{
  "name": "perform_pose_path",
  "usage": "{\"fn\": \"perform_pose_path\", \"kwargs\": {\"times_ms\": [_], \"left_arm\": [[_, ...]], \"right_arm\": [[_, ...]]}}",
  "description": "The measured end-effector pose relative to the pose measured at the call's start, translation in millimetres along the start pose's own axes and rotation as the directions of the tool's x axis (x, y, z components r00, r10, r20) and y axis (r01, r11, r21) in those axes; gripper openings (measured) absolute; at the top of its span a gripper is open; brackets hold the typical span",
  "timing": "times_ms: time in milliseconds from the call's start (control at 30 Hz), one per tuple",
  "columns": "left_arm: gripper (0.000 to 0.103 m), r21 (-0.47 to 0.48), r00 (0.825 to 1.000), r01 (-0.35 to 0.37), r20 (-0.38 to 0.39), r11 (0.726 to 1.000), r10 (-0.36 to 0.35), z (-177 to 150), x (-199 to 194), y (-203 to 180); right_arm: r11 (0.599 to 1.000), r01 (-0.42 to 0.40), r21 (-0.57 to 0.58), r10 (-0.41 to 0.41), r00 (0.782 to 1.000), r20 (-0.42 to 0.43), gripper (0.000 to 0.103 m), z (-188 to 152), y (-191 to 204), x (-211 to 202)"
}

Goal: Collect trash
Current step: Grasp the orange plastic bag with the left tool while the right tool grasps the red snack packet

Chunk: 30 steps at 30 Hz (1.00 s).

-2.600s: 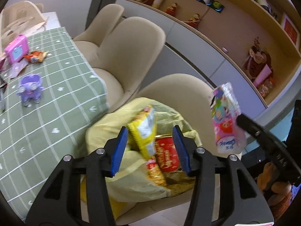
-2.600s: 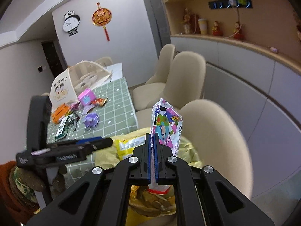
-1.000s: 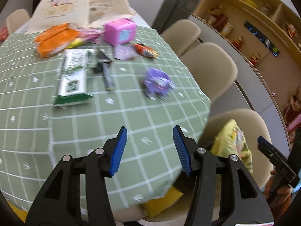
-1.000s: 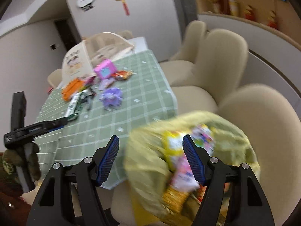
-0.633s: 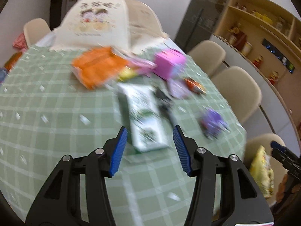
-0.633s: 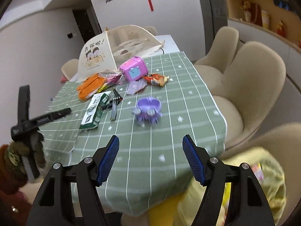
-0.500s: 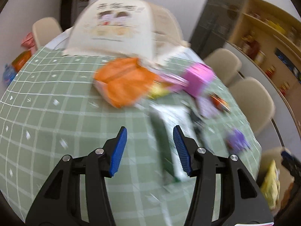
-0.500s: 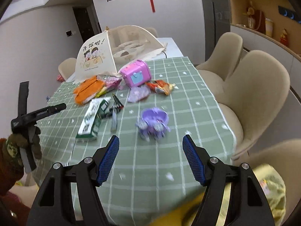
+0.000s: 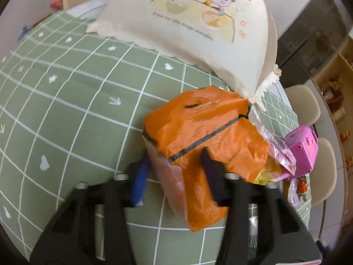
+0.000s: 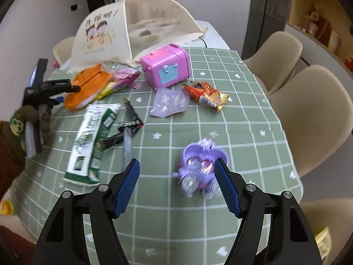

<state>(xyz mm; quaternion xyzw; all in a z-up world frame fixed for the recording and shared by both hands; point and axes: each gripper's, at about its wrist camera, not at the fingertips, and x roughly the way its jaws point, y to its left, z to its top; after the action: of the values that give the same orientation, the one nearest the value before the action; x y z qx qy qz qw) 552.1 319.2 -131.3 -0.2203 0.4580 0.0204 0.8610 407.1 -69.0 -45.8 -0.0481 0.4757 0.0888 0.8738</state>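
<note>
Orange plastic bag [image 9: 205, 137] lies at the far left of the green checked tablecloth [image 9: 72, 101], against the mesh food cover [image 9: 198, 19]; the left gripper [image 9: 174, 176] straddles its near end, fingers apart. The right gripper [image 10: 176, 185], jaws spread wide, hovers near a purple toy [image 10: 201, 165], with a green wrapper [image 10: 92, 141] to its left.

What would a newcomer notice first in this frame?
The orange bag fills the left wrist view, its near end between the open left tongs, beside the cartoon-printed food cover. In the right wrist view, wrappers litter the green checked cloth, with a pink toy case behind and a purple toy between the open right tongs.
</note>
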Motion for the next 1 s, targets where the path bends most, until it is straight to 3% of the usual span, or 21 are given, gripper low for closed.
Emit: {"fn": "perform_pose_path", "kwargs": {"times_ms": [100, 200, 333, 600, 667, 800, 1000], "left_arm": [[0.016, 0.048, 0.998, 0.058, -0.026, 0.997, -0.057, -6, -12, -4], [0.015, 0.112, 0.996, 0.091, -0.031, 0.99, -0.088, -23, -37, -6], [0.015, 0.163, 0.99, 0.132, -0.073, 0.978, -0.121, -50, -65, -7], [0.016, 0.152, 0.983, 0.147, -0.134, 0.977, -0.127, -90, -82, -7], [0.018, 0.142, 0.983, 0.137, -0.138, 0.98, -0.117, -96, -82, -5], [0.034, 0.114, 0.986, 0.128, -0.121, 0.985, -0.115, -99, -90, -3], [0.041, 0.132, 0.993, 0.092, -0.092, 0.987, -0.081, -104, -100, -6]], "right_arm": [[1.0, -0.016, -0.013, 0.016, 0.999, 0.044, 0.066, 21, -10, 3], [0.999, -0.034, -0.004, 0.034, 0.998, 0.049, 0.066, 44, -23, 17], [0.992, -0.013, -0.125, 0.019, 0.999, 0.046, 0.066, 70, -29, 42], [0.965, -0.042, -0.26, 0.05, 0.998, 0.026, 0.066, 99, -49, 99], [0.963, -0.063, -0.264, 0.067, 0.998, 0.005, 0.066, 106, -54, 115], [0.967, -0.09, -0.238, 0.088, 0.996, -0.02, 0.066, 118, -61, 143], [0.968, -0.126, -0.219, 0.109, 0.99, -0.091, 0.066, 112, -57, 167]]}}
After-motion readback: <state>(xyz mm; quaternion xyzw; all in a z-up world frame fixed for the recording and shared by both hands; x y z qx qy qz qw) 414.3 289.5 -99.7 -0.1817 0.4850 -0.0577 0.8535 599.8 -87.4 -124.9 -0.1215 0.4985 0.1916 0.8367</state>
